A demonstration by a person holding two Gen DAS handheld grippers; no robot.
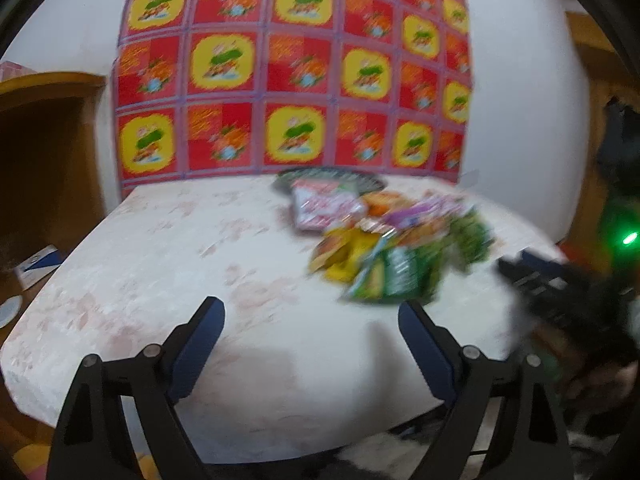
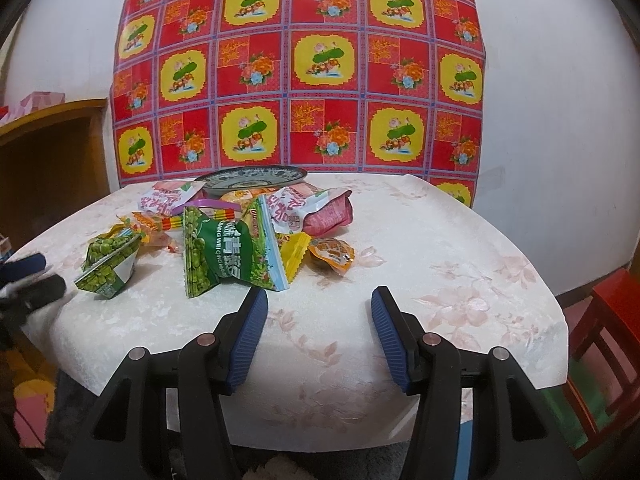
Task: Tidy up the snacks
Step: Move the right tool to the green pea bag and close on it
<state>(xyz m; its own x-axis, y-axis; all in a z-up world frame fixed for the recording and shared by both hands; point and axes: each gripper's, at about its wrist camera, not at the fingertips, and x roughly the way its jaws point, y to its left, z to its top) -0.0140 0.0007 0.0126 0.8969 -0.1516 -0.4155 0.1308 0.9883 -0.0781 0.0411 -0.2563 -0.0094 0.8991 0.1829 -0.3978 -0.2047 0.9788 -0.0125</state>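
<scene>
White wall, red-and-yellow floral cloth hung behind the table (image 2: 460, 248). Snacks (image 2: 236, 248) lie in a loose heap toward the far edge, left of centre — green pea bags, pink packets, small orange and yellow ones, some overlapping. Plate (image 2: 256, 178) at the far edge, behind the heap; looks empty, though packets hide its near rim. Nothing sorted yet, by the look of it. Left gripper (image 1: 310, 312) wide apart, nothing between the jaws. Right gripper (image 2: 318, 300) part open, also empty — near the big green bag (image 2: 228, 256), not touching.
</scene>
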